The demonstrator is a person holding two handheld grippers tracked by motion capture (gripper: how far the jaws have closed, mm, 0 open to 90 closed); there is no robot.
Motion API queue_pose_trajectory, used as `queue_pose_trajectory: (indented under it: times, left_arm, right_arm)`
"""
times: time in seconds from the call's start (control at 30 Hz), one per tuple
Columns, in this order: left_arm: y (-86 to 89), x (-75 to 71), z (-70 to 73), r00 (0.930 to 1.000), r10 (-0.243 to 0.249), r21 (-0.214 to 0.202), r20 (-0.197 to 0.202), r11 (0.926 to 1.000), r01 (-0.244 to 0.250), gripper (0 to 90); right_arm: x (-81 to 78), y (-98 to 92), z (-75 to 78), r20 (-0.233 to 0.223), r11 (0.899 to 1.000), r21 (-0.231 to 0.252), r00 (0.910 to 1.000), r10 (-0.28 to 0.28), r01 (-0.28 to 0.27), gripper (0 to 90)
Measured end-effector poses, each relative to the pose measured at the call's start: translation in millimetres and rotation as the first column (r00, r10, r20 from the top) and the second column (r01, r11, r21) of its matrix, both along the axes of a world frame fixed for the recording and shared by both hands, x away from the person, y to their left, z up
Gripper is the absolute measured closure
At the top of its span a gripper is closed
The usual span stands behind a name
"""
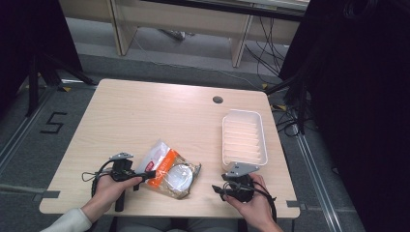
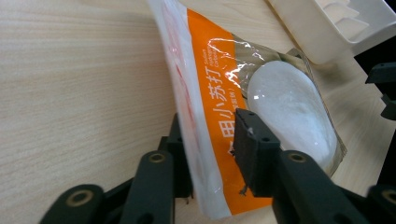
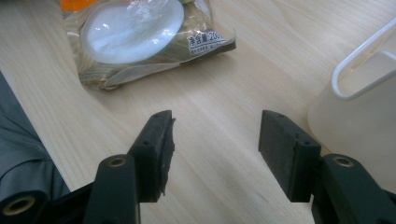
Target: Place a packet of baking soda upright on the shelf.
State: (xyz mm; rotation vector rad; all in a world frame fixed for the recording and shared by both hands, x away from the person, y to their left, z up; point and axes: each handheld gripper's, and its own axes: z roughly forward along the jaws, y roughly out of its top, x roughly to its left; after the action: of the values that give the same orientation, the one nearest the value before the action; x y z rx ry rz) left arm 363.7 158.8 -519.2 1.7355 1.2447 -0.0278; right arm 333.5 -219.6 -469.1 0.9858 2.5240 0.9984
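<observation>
Bag (image 1: 169,170) lay near the table's (image 1: 145,111) front edge, roughly mid-width, with the white tray (image 1: 243,137) well apart toward the right edge. Left gripper (image 2: 212,147) had its jaws on either side of the bag's sealed white edge, film between the pads; whether they were fully clamped or just closing could not be told, though the edge stood lifted off the wood. Right gripper (image 3: 215,149) sat by the front right corner, jaws spread and holding nothing, next to the tray's near wall.

Handling, judged: glossy plastic film, so slippery and limp; it creases rather than holds shape. A pale round lump showed through the clear window, likely the bulk of the weight, so the bag would sag and swing below a pinch. Best hold: flat seam edge, well in from the corner. Squeezing the lump risks crushing it.
</observation>
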Motion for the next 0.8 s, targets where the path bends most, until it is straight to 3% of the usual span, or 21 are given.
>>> queue_pose_trajectory:
  times: [0.2,0.33,0.4,0.43,0.57,0.67,0.7,0.77,0.8]
  left_arm:
    - [0.5,1.6,3.5,0.9996,-0.009,-0.014,0.026,0.9999,0.010,88.3]
    - [1.2,1.6,12.9,0.9975,-0.041,-0.035,0.057,0.9985,0.043,89.0]
    - [0.8,1.1,17.4,0.9953,-0.055,-0.054,0.079,0.9968,0.060,89.1]
    - [0.3,0.5,20.1,0.9945,-0.062,-0.056,0.085,0.9962,0.067,89.1]
    - [-3.5,-2.6,31.7,0.9843,-0.105,-0.025,0.142,0.9937,0.109,89.2]
    - [-6.9,-5.6,42.5,0.9716,-0.139,0.000,0.191,0.9899,0.142,89.3]
    - [-6.9,-5.6,42.5,0.9716,-0.139,0.000,0.191,0.9899,0.142,89.3]
    - [-8.9,-7.4,52.4,0.9634,-0.163,0.009,0.213,0.9862,0.165,89.4]
    - [-9.2,-7.9,55.9,0.9602,-0.174,0.015,0.218,0.9844,0.175,89.4]
  right_arm:
    - [-0.4,0.1,0.7,-0.010,1.000,0.000,0.9999,-0.003,0.003,45.5]
    - [-0.3,-0.4,1.4,-0.010,1.000,-0.007,1.0000,0.002,-0.002,45.5]
    - [-0.1,0.8,-1.5,0.027,1.000,0.017,0.9996,-0.008,0.008,45.6]
    - [-0.4,0.7,-1.0,0.023,1.000,0.014,0.9997,-0.009,0.008,45.6]
    - [-0.5,0.4,-0.1,0.018,1.000,0.008,0.9998,-0.007,0.007,45.5]
    - [-0.7,-0.8,3.7,0.007,1.000,-0.006,1.0000,0.004,-0.004,45.2]
    - [-0.7,-0.8,3.7,0.007,1.000,-0.006,1.0000,0.004,-0.004,45.2]
    - [-0.4,0.4,3.4,0.041,1.000,0.003,0.9992,0.000,0.000,44.1]
    - [-0.5,-0.6,6.0,0.022,1.000,-0.014,0.9997,0.013,-0.012,43.8]
